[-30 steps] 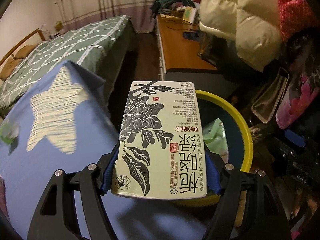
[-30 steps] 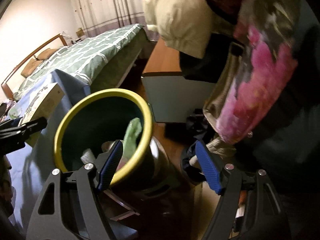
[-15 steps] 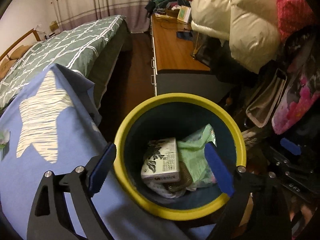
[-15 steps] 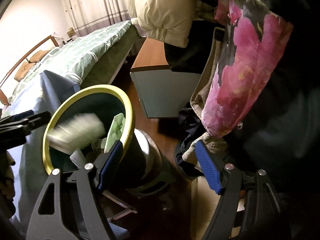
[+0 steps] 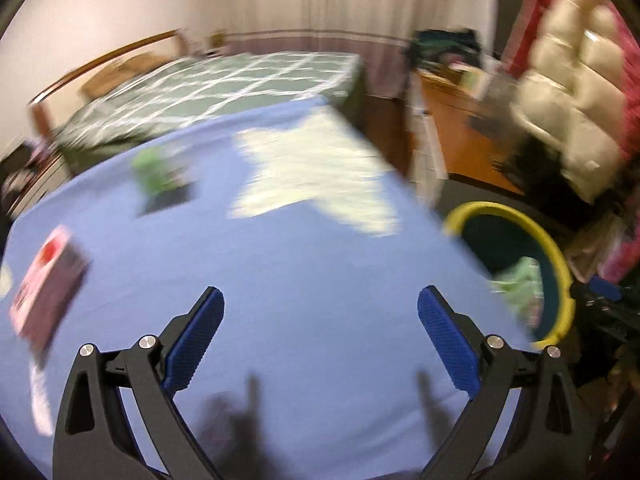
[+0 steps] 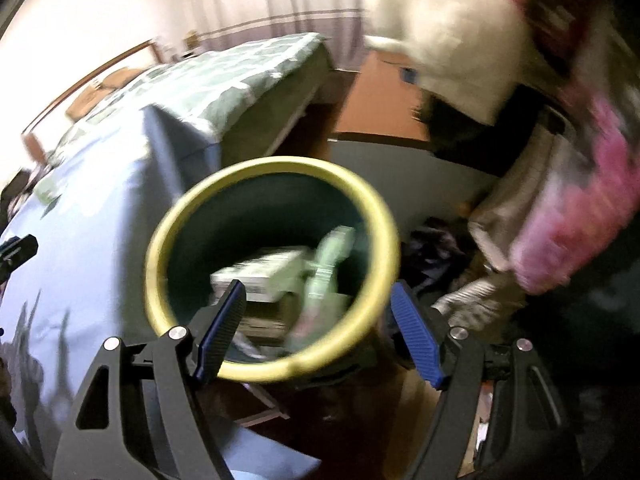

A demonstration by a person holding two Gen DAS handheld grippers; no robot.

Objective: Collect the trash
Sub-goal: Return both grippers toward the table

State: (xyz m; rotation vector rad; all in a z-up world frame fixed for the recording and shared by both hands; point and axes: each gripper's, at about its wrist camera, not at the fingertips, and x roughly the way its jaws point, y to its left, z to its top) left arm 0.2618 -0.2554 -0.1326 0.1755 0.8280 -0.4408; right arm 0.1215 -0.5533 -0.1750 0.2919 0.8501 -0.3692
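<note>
Trash on a blue cloth: pink box far to the left of the left gripper, green wad ahead and slightly left, further off. Left gripper spread wide, nothing between its pads, hovering low over bare cloth. Right gripper likewise spread and empty, poised above the bin, whose yellow rim sits off the cloth's right edge in the left view. Inside the bin: a pale carton and green wrapper, so part of the job looks done. Left gripper clearly nearer both remaining pieces; right one placed at the bin, well apart from them. Pink box lying with its long axis running from near-left toward far-right, roughly oblique to the gripper's opening line, so probably calling for a swing leftward and a twist of the wrist to span the short side. Green wad crumpled, no clear axis, likely graspable from any side. Heavy motion blur in both views: print on the box unreadable, wad's true shape unclear, dark patch beside it maybe shadow, maybe another scrap. White blur at the far left edge near the box cut off, unidentifiable. Bin's base hidden behind the right gripper.
</note>
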